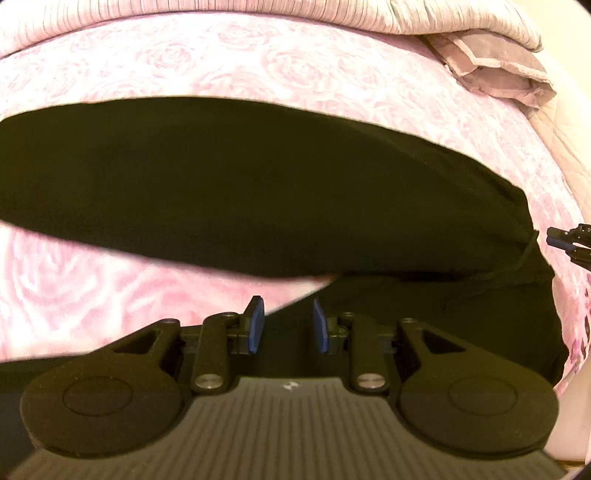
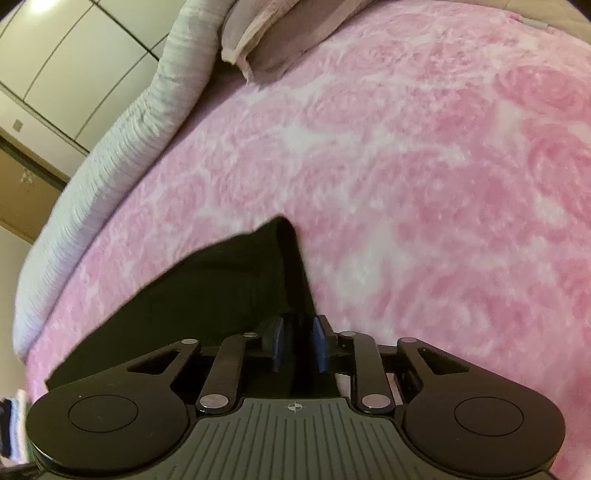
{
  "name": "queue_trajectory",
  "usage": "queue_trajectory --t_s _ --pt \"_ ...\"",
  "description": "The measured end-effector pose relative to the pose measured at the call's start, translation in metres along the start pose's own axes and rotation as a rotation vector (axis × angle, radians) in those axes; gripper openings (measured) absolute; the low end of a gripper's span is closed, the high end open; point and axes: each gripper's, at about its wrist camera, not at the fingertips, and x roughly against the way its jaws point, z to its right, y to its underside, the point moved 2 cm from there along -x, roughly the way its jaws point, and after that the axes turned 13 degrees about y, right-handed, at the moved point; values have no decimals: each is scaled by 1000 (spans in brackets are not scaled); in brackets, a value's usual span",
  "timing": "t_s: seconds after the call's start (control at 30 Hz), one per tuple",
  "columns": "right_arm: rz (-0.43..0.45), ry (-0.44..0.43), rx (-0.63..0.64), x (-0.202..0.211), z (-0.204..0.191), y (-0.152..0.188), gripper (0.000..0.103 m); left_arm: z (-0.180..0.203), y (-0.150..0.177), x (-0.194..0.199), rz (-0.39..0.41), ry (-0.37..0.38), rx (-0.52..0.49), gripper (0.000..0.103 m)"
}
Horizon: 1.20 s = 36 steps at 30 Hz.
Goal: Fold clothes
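Observation:
A black garment [image 1: 258, 177] lies flat on the pink rose-patterned blanket [image 1: 295, 62], one layer folded over another, with a drawstring [image 1: 517, 266] at its right end. My left gripper [image 1: 287, 325] hovers over the garment's near edge. Its blue pads [image 1: 255, 325] stand apart and nothing is pinched between them. In the right wrist view a corner of the black garment [image 2: 221, 280] points away from me. My right gripper [image 2: 298, 343] sits at that corner's right edge, pads apart, with dark cloth lying loose in the gap. The right gripper [image 1: 552, 238] also shows at the left view's far right edge.
A grey striped quilt [image 1: 184, 18] runs along the far side of the bed, and a folded mauve cloth [image 1: 491, 62] lies at its right end. In the right wrist view, wardrobe doors [image 2: 74, 55] stand beyond the bed edge, and the pink blanket [image 2: 443, 184] stretches wide to the right.

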Motion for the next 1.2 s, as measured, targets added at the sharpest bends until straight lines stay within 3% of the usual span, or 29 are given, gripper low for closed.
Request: queue_trajectory --t_s 0.17,0.3,0.43,0.5,0.6,0.7,0.8,0.9,0.93,0.97,1.0,1.13,1.2 --pt "-50 -54 54 -24 -14 -27 23 -6 -27 -8 14 13 -22 24" --pt "-90 -32 101 -52 -23 -37 23 -5 -49 -24 5 26 -59 24" --pt "-66 -63 94 -67 -25 -47 22 -4 -61 -38 -3 39 -82 24" --pt "-25 -98 110 -65 -26 -51 6 -5 -61 -41 -7 41 -82 24" --pt "43 -131 116 -59 -30 -55 2 -8 -61 -45 -13 38 -82 24" --pt "134 -85 68 -59 -28 -60 1 -14 -60 -48 -18 23 -74 24" --pt "87 13 28 -86 -25 -54 2 -21 -59 -50 -17 5 -56 24" --pt "70 30 -28 -89 -25 -54 6 -27 -60 -47 -15 -1 -45 24" --pt "61 44 -49 -85 -24 -55 13 -28 -60 -46 -15 -4 -43 24" --pt "60 81 -51 -77 -23 -56 36 -31 -58 -42 -15 -6 -40 24" --pt "59 117 -52 -68 -23 -57 44 -34 -56 -38 -16 -8 -36 24" --pt "79 161 -56 -14 -8 -39 48 -41 -44 -24 -20 -10 2 24" --pt "21 160 -88 14 2 -15 48 -43 -34 -15 -32 -6 26 24"
